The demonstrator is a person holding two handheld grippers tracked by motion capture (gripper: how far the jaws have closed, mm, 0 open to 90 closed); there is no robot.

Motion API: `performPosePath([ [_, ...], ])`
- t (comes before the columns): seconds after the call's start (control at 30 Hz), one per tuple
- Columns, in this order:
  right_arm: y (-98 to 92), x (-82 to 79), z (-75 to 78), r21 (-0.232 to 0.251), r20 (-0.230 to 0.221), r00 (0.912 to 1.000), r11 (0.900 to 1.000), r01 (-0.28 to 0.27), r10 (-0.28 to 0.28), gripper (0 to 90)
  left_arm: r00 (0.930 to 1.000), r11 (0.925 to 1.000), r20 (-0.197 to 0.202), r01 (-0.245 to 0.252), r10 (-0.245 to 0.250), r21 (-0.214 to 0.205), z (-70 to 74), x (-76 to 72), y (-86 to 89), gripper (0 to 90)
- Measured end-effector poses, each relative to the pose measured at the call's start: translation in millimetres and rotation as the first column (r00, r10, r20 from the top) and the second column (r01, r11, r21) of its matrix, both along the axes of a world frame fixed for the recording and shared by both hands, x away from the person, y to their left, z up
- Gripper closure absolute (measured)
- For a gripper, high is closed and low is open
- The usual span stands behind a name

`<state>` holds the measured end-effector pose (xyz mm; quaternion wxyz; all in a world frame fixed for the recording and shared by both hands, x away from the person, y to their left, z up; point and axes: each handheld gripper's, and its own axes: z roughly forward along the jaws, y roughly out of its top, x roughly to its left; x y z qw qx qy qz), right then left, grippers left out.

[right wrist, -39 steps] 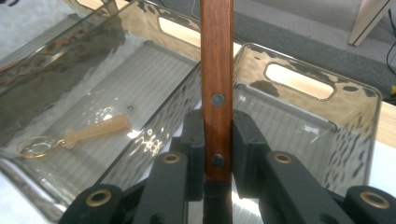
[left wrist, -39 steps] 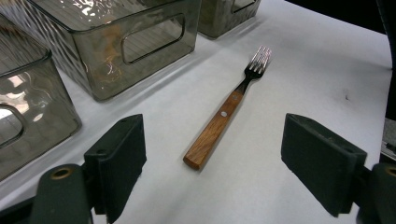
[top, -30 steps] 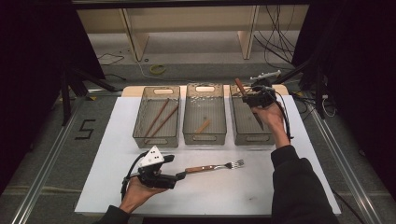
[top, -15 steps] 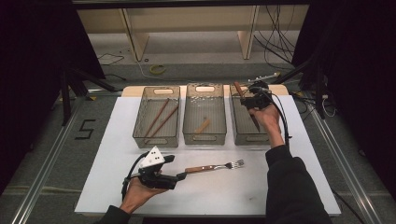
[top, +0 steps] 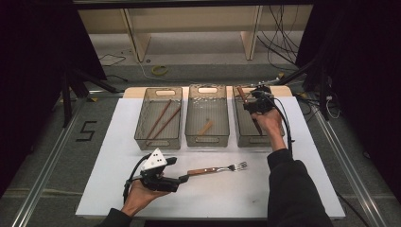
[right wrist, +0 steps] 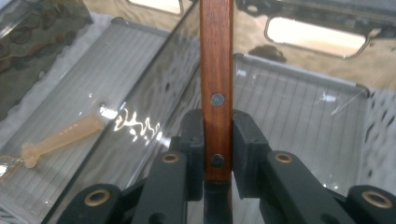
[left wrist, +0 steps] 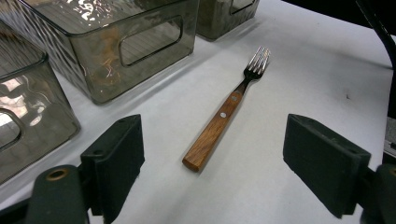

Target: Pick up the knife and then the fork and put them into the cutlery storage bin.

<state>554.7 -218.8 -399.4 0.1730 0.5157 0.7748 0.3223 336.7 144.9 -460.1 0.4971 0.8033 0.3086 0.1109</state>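
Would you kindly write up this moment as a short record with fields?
Left gripper: jaws open, either side of the fork's handle end, not touching
Fork: flat on the white table, tines away from the left gripper
Right gripper: shut on wooden handle, over the right bin
Left bin: two brown sticks
Middle bin: one pale utensil

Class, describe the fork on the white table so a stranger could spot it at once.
Start at the white table and its row of three clear bins. In front of the middle one lies the fork, flat beside the left gripper. Unlike the other utensils, it sits outside any bin, with a riveted wooden handle and metal tines.
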Motion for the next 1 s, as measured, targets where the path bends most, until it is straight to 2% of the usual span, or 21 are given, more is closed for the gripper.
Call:
performPosePath([
  [0.07, -0.4, 0.9, -2.6, 0.004, -0.019, 0.9997, 0.9998, 0.017, -0.017, 74.3, 1.0000, 1.0000, -0.001, -0.001, 0.001, 0.000, -0.2, 0.2, -0.2, 19.5],
  [0.17, -1.9, 1.7, -1.7, 0.022, -0.030, 0.9989, 0.9991, 0.036, -0.036, 61.7, 1.0000, 1.0000, -0.002, 0.001, -0.001, 0.003, -0.4, 0.4, -0.3, 19.4],
  [0.4, -9.0, -3.9, 5.4, 0.062, -0.025, 0.9988, 0.9971, 0.045, -0.043, 43.9, 1.0000, 0.9999, -0.007, 0.005, -0.005, 0.012, -0.9, 0.6, -0.8, 19.1],
  [0.6, -7.0, -20.1, 17.2, 0.050, 0.010, 0.9982, 0.9970, -0.059, 0.059, 38.2, 0.9999, 0.9997, -0.010, 0.006, -0.006, 0.022, -1.2, 1.3, -1.9, 19.0],
  [0.73, -3.2, -37.4, 29.4, 0.038, 0.032, 0.9889, 0.9885, -0.146, 0.145, 35.2, 0.9996, 0.9989, -0.022, 0.016, -0.015, 0.044, -0.1, 2.7, -3.7, 19.2],
  [0.83, -2.3, -51.8, 37.2, 0.043, 0.052, 0.9815, 0.9815, -0.186, 0.184, 34.5, 0.9984, 0.9981, -0.048, 0.032, -0.029, 0.053, 1.1, 4.6, -8.2, 19.2],
  [0.93, -1.1, -64.7, 39.7, 0.037, 0.060, 0.9734, 0.9740, -0.224, 0.221, 33.3, 0.9964, 0.9941, -0.061, 0.064, -0.059, 0.088, 2.6, 8.1, -15.3, 20.1],
  [1.0, -0.9, -73.1, 39.8, 0.024, 0.066, 0.9684, 0.9699, -0.242, 0.241, 32.8, 0.9947, 0.9874, -0.070, 0.085, -0.076, 0.134, 2.8, 10.7, -20.8, 20.6],
])
